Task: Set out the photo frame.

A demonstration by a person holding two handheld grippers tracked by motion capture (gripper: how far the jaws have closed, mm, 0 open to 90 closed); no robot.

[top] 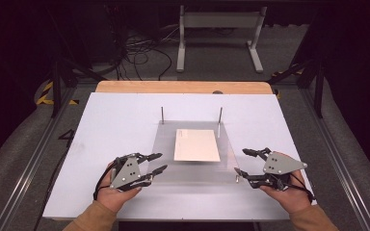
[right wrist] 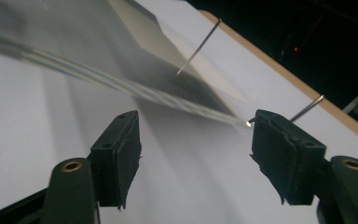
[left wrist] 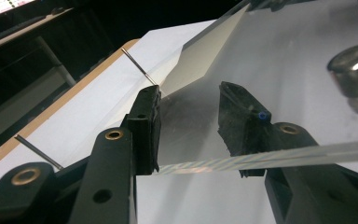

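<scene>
A: State the position of the work item.

B: One clear acrylic plate [top: 192, 159] lies on the white board [top: 115, 125], centred between the two hands. One cream sheet [top: 197, 145] lies at the plate's middle; whether it is on top of or beneath the plate cannot be told.

A: Gripper condition?

B: The left gripper [top: 157, 162] is at the plate's left edge. In the left gripper view, the near edge of the plate [left wrist: 270, 157] runs across both black jaws, which are apart; contact of the pads with the plate cannot be confirmed. The right gripper [top: 241, 161] is just beside the plate's right edge, jaws spread, nothing between them. In the right gripper view, the plate's corner [right wrist: 235, 120] ends near the right-hand jaw without being clamped.

A: Obstructions around the plate?

B: Two thin metal pins stand upright at the plate's far corners: one at far left [top: 162, 115], one at far right [top: 220, 115]. A short metal stud [top: 236, 179] sits at the plate's near right corner, near the right gripper. A rounded metal knob [left wrist: 356, 77] appears beyond the plate in the left gripper view.

A: Item count?

B: One plate, one sheet, two pins, two grippers. Beyond the board, one wooden table edge [top: 183, 87] and one white frame [top: 220, 33] on the floor.
</scene>
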